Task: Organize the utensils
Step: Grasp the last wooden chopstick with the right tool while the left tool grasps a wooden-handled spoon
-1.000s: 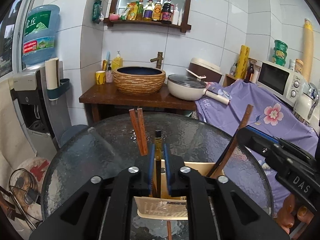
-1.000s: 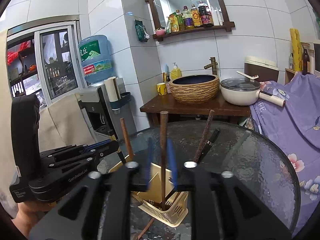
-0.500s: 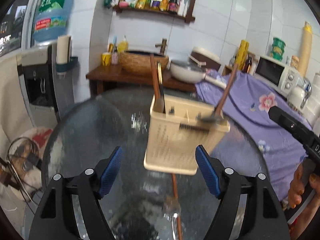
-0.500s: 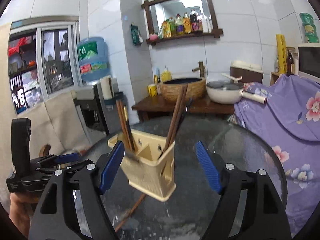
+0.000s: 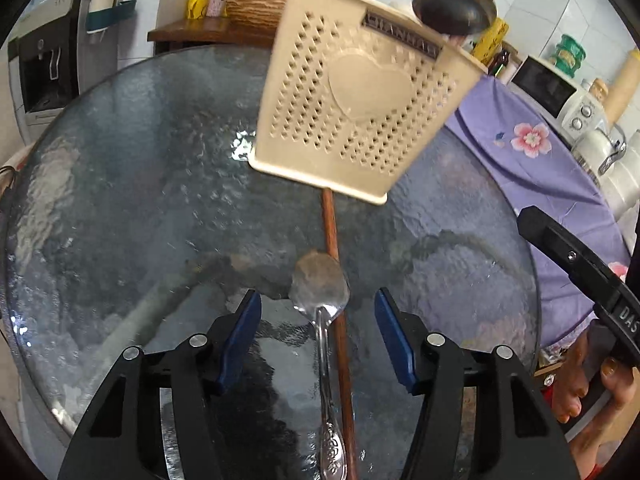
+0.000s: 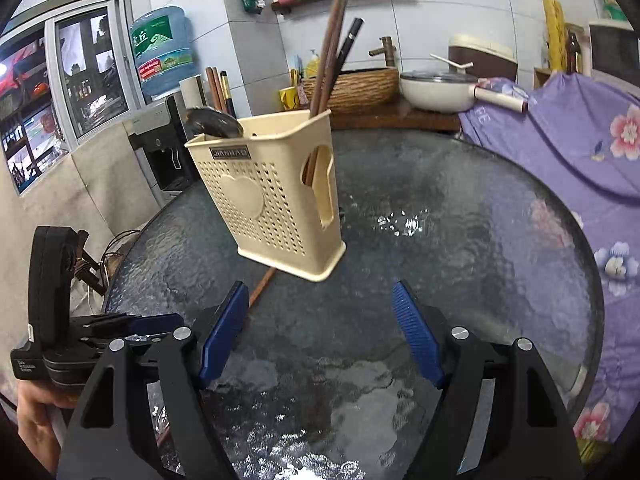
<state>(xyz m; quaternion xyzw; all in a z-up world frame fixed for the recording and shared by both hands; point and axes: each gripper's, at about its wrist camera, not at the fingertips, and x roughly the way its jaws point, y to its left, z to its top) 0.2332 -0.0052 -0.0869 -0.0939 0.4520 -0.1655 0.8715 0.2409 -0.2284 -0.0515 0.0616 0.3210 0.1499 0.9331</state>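
A cream perforated utensil holder (image 5: 360, 92) (image 6: 268, 196) stands on the round glass table (image 5: 120, 200) (image 6: 460, 240). Chopsticks (image 6: 332, 52) and a dark spoon (image 5: 454, 6) (image 6: 214, 122) stick out of it. A metal spoon (image 5: 320, 292) lies on the glass beside a loose wooden chopstick (image 5: 338, 344) (image 6: 262, 282). My left gripper (image 5: 319, 334) hangs low over that spoon, jaws closing, with the spoon between the pads and untouched. My right gripper (image 6: 319, 332) is open in front of the holder with only glass between its fingers.
Behind the table a wooden stand (image 6: 396, 118) carries a woven basin (image 6: 356, 88) and a white pot (image 6: 436, 90). A purple flowered cloth (image 6: 580, 140) borders the right side, with a microwave (image 5: 548, 88) beyond. A water dispenser (image 6: 160, 136) stands at the left.
Both grippers have let go of the sticks they held in the holder, opened wide and sunk toward the table. The left one now points down at the metal spoon and has narrowed a little.
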